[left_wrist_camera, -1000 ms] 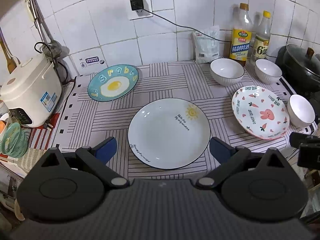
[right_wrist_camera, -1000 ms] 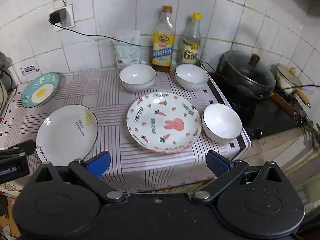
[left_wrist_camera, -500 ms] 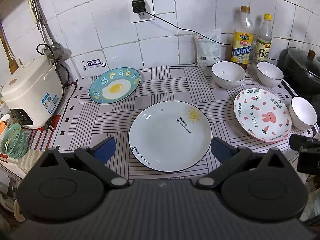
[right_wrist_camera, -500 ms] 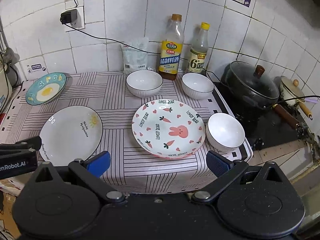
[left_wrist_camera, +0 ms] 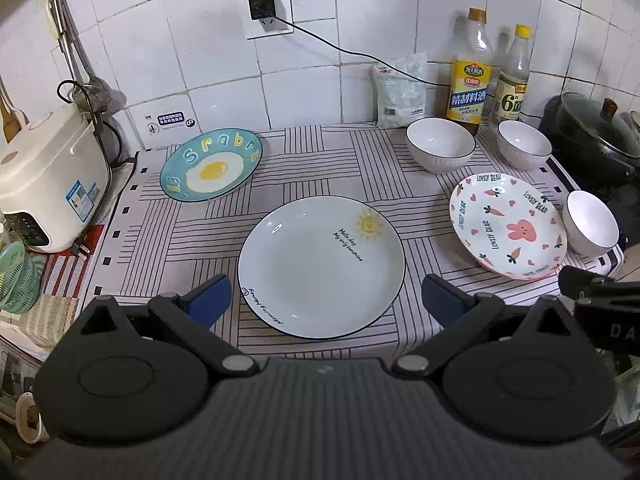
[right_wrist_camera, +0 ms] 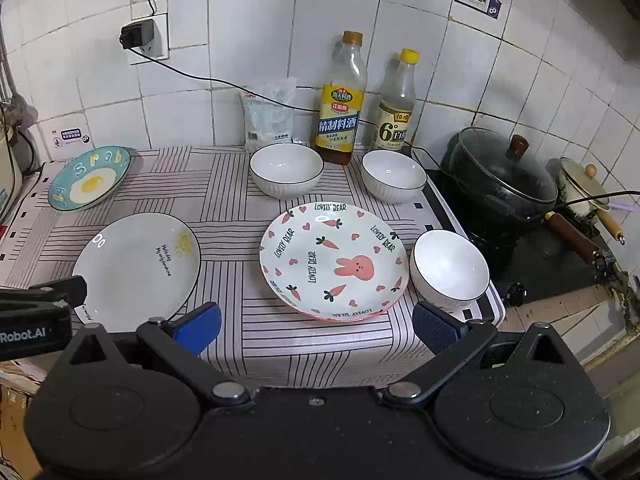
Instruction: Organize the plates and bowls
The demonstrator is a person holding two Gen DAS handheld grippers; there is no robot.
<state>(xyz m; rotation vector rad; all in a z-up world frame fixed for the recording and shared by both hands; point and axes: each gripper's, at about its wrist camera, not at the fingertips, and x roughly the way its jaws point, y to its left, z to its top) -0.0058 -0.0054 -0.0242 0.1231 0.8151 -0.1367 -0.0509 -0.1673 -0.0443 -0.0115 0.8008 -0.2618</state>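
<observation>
On the striped cloth lie three plates: a white sun plate [left_wrist_camera: 320,268] [right_wrist_camera: 136,268], a pink bunny plate [left_wrist_camera: 508,226] [right_wrist_camera: 334,262], and a blue egg plate [left_wrist_camera: 212,170] [right_wrist_camera: 90,178] at the back left. Three white bowls stand there: one at the back [left_wrist_camera: 440,150] [right_wrist_camera: 286,170], one beside it [left_wrist_camera: 524,150] [right_wrist_camera: 394,176], one right of the bunny plate [left_wrist_camera: 592,222] [right_wrist_camera: 450,268]. My left gripper [left_wrist_camera: 326,300] is open and empty, just before the sun plate. My right gripper [right_wrist_camera: 316,326] is open and empty, before the bunny plate.
A rice cooker [left_wrist_camera: 44,180] stands at the left, with a green basket [left_wrist_camera: 16,278] below it. Two bottles [right_wrist_camera: 340,100] and a white bag [right_wrist_camera: 270,116] stand against the tiled wall. A lidded black pot [right_wrist_camera: 500,176] sits on the stove at the right.
Both grippers have pulled back and risen slightly, so the plates and bowls sit a little lower and farther in view. Nothing on the counter has moved.
</observation>
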